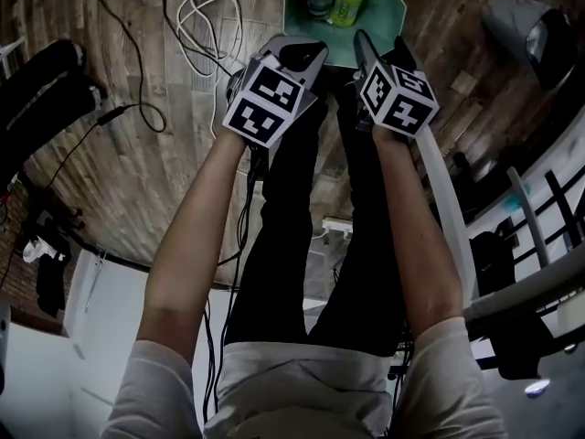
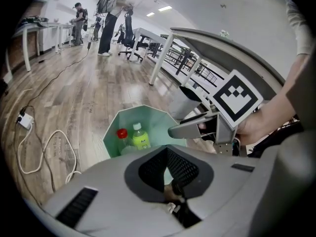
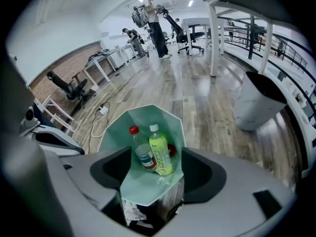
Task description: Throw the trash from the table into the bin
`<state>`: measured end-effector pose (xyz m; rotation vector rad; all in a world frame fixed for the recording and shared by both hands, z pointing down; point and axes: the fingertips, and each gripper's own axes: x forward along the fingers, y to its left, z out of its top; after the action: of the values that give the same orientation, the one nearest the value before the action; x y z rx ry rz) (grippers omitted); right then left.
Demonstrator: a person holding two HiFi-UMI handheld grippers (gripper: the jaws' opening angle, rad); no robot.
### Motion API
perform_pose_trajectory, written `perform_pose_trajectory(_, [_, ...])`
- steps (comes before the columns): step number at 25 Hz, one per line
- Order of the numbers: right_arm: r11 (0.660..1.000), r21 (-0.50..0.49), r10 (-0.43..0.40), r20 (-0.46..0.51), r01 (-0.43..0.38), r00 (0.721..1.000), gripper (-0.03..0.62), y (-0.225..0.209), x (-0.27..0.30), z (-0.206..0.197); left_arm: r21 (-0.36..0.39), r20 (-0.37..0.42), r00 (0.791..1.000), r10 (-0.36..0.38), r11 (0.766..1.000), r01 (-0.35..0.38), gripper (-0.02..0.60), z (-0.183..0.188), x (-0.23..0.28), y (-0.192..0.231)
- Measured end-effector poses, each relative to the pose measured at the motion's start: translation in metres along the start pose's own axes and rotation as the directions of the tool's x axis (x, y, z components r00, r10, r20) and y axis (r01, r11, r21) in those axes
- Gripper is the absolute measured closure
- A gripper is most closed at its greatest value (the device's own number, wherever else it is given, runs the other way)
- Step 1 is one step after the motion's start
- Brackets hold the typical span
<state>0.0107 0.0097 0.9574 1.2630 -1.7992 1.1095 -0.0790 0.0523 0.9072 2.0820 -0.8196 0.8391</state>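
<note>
A mint-green bin [image 1: 391, 0] stands on the wooden floor, and both grippers hang just above its near rim. A green-labelled bottle [image 3: 160, 154] and a clear red-capped bottle [image 3: 142, 149] lie inside it, both also in the left gripper view as the green bottle [image 2: 140, 137] and the red-capped one [image 2: 122, 134]. My right gripper [image 3: 153, 172] stands wide, with a crumpled silvery wrapper [image 3: 165, 204] and white paper low between its jaws. My left gripper [image 2: 170, 181] has its pads together; a small brown and white bit shows where they meet. In the head view the left gripper [image 1: 302, 55] and the right gripper [image 1: 382, 51] sit side by side.
White and black cables [image 1: 206, 16] loop over the floor left of the bin, with a power strip [image 2: 24, 120]. A grey round container [image 3: 256, 102] stands to the right. A white table frame [image 1: 539, 291] runs along my right side. People and office chairs are far off.
</note>
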Motion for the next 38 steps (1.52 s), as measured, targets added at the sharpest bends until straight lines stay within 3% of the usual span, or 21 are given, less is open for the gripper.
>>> perform_pose_trajectory(9, [1.000, 0.019, 0.019, -0.007, -0.019, 1.000, 0.250, -0.004, -0.065, 0.028, 0.006, -0.023, 1.000, -0.001, 1.000, 0.001, 0.552, 0.030, -0.032, -0.025])
perform_pose_trajectory(17, [1.000, -0.003, 0.009, 0.023, -0.009, 1.000, 0.250, 0.008, -0.161, 0.085, -0.019, 0.011, 1.000, 0.012, 1.000, -0.012, 0.552, 0.092, -0.095, -0.044])
perform_pose_trajectory(24, [0.989, -0.147, 0.044, 0.066, -0.034, 0.997, 0.250, 0.053, -0.264, 0.137, 0.003, 0.040, 0.999, 0.034, 0.999, -0.034, 0.552, 0.150, -0.177, -0.079])
perform_pose_trajectory(28, [0.968, -0.250, 0.030, 0.089, -0.007, 0.996, 0.252, 0.080, -0.304, 0.158, -0.017, 0.089, 0.993, 0.072, 0.997, -0.071, 0.552, 0.169, -0.217, -0.086])
perform_pose_trajectory(32, [0.959, -0.283, 0.030, 0.102, 0.000, 0.994, 0.264, 0.121, -0.340, 0.156, -0.062, 0.115, 0.985, 0.128, 0.991, -0.121, 0.552, 0.164, -0.255, -0.094])
perform_pose_trajectory(36, [0.942, -0.333, 0.050, 0.053, -0.030, 0.997, 0.336, 0.136, -0.346, 0.148, -0.033, 0.132, 0.981, 0.145, 0.989, -0.142, 0.552, 0.171, -0.279, -0.103])
perform_pose_trajectory(38, [0.931, -0.364, 0.039, 0.016, -0.030, 0.999, 0.336, 0.132, -0.345, 0.148, -0.023, 0.132, 0.982, 0.137, 0.991, -0.135, 0.552, 0.173, -0.285, -0.107])
